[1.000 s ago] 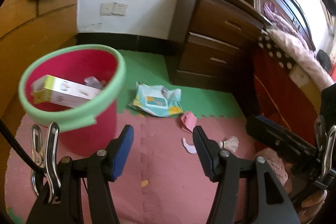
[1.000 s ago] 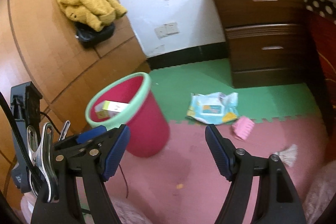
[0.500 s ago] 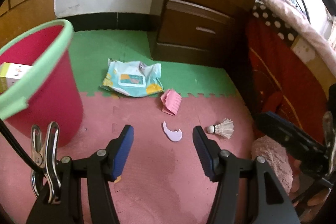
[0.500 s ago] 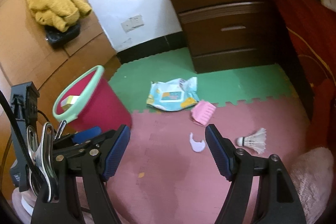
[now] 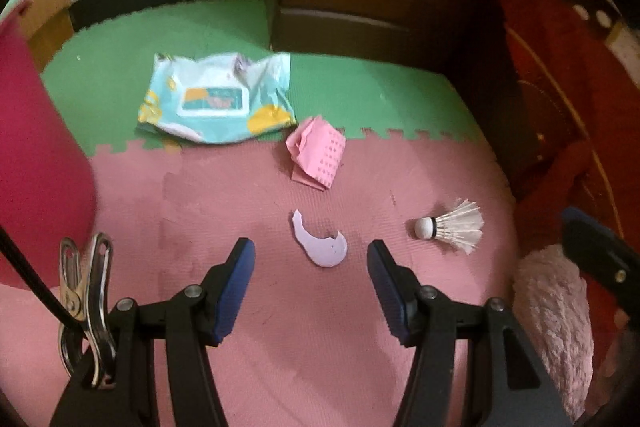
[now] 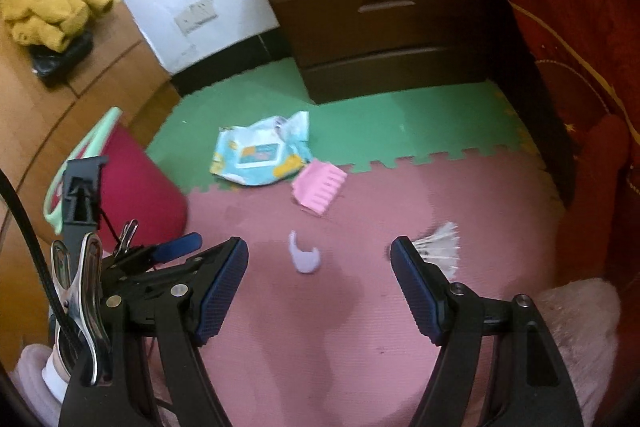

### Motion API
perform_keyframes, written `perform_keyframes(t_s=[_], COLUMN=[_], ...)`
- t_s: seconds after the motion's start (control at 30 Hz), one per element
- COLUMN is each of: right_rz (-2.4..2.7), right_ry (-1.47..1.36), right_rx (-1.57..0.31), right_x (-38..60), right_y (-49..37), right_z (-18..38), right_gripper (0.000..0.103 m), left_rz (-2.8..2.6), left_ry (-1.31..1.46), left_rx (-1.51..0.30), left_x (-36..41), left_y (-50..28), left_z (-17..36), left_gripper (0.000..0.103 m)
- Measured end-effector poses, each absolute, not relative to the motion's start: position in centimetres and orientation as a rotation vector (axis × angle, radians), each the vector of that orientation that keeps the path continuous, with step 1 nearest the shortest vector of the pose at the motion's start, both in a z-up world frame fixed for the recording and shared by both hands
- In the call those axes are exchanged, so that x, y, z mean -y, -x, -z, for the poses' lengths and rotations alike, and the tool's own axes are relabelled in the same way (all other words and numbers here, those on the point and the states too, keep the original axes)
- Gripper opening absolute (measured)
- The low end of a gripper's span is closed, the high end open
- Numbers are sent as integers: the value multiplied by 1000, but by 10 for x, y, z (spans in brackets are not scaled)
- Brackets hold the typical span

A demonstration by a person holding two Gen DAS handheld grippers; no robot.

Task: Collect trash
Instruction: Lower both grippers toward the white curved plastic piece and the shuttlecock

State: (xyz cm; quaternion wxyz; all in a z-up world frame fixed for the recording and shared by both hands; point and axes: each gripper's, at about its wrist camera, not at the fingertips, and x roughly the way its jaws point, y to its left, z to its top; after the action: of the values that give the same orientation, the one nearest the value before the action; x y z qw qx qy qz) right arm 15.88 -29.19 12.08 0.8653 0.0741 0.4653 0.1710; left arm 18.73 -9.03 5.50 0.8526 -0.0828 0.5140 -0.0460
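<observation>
Because the litter lay spread over the foam mat (image 5: 224, 195), both grippers were held low and aimed forward at it, presumably so either could drop onto a piece. The left gripper (image 5: 311, 259) had its jaws spread wide and held nothing; in its view the lilac scrap (image 5: 320, 246) sat at frame centre, between the blue pads (image 5: 236, 287) but apart from both. That framing suggested the scrap was the intended pick. The right gripper (image 6: 319, 267) was likewise spread and empty, with the scrap (image 6: 304, 259) between its fingers in that view and the shuttlecock (image 6: 438, 247) partly hidden behind its right finger.

The scrap looked thin and flat, a curved torn shape with a jagged edge, lying flush on the pink mat; I judged it hard to pinch without scraping the foam. Above it in the left view lay a pink crumpled wrapper (image 5: 318, 155), and further up, on the green mat, a pale blue wipes pack (image 5: 216, 99), flattened and creased. The shuttlecock (image 5: 452, 227) rested on its side at centre right. The red bin (image 5: 36, 155) stood at the left edge, near the trash.
</observation>
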Motion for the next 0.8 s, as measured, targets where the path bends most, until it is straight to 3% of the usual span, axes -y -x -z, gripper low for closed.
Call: perform_keyframes(t_s=[0.33, 0.8], right_rz=[-281, -262], right_ry=[-147, -209], right_rx=[-1056, -1093], right_x=[311, 321], right_y=[-193, -190], right_z=[-92, -62], right_gripper=[76, 76], left_rz=[115, 58], left_ry=[180, 163], left_rx=[-1231, -1268], left_x=[115, 119], left_y=[-226, -238], left_z=[6, 50], left_gripper=[62, 71])
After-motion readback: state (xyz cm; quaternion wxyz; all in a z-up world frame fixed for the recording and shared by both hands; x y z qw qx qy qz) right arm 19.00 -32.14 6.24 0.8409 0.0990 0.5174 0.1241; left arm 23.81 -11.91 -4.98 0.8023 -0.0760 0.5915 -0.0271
